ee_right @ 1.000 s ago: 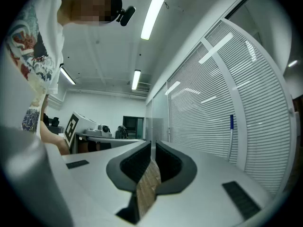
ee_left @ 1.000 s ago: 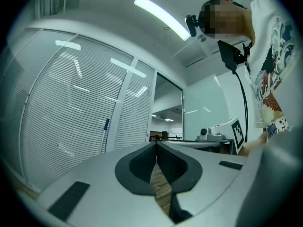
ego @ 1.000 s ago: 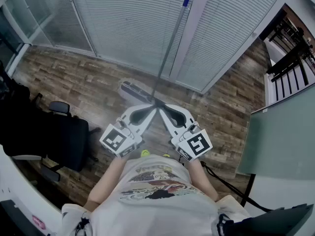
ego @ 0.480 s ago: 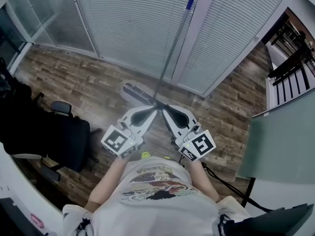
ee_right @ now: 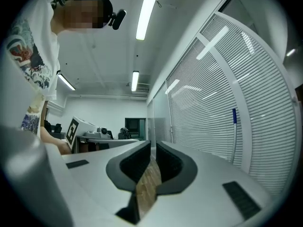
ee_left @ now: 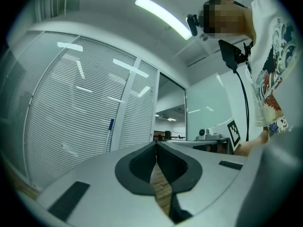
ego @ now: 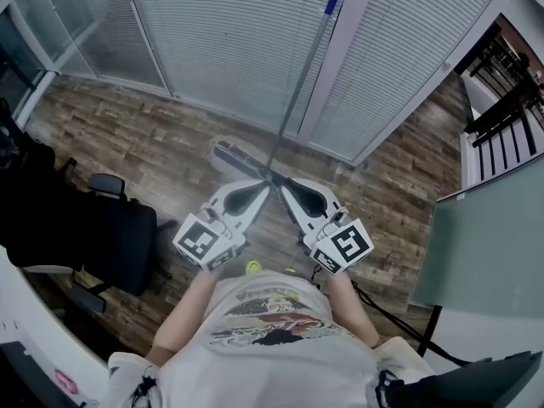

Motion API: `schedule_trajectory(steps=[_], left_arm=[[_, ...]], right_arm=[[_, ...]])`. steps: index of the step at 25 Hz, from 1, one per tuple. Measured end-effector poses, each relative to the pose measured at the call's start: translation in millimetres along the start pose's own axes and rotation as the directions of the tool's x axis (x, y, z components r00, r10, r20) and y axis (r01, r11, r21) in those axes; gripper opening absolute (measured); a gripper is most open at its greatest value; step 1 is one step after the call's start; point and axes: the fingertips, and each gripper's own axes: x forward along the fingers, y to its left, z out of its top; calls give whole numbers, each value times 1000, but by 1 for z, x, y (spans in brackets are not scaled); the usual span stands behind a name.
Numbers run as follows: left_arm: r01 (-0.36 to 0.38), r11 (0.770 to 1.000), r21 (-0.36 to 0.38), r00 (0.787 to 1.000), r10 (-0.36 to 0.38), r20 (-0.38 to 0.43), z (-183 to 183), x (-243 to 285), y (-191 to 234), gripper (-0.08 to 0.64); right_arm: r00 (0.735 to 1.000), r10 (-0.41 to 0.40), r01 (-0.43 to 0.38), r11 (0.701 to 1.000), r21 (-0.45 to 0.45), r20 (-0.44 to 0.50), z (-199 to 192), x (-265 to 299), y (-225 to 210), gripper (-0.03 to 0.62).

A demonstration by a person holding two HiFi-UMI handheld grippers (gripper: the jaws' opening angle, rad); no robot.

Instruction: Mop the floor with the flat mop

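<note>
Left claw (ego: 262,188) and right claw (ego: 281,186) both clenched, pads pressed together on nothing, tips almost meeting above the floor (ego: 127,134). Flat mop (ego: 299,79) propped at the floor's far edge, head down on the boards, pole leaning up against the blind-covered glass wall (ego: 212,32). Not yet in hand, so fetching it reads as the step at issue.

To do that well: spread both claws before reaching, since shut pads would only knock the pole sideways along the blinds. Take it with one claw high and the other lower, well apart, for leverage. Close squarely across the shaft; a thin round pole likely slips in a skewed grip. Bring it clear of the wall before pushing the head flat along the boards.

From above, hard to say whether the claw tips touch the pole near its foot. Settled by the two gripper views: pole standing off against the blinds, only floorboards between each pair of pads. Shown from above alone: the mop's head, plus an office chair (ego: 119,240) near the floor's left edge.
</note>
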Motion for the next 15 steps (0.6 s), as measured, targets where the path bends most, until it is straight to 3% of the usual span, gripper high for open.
schedule_trajectory(steps=[9,15], left_arm=[[-5,1000,18,1000,5,15,3,-7,18,9],[23,999,26,1000,-23,-2,-4,8,23,9]], right_arm=[[999,-26,24,998,-60,-40,-4,16,-5,43],[995,-24,19,999,-45,-102,-18,23,-17,41]])
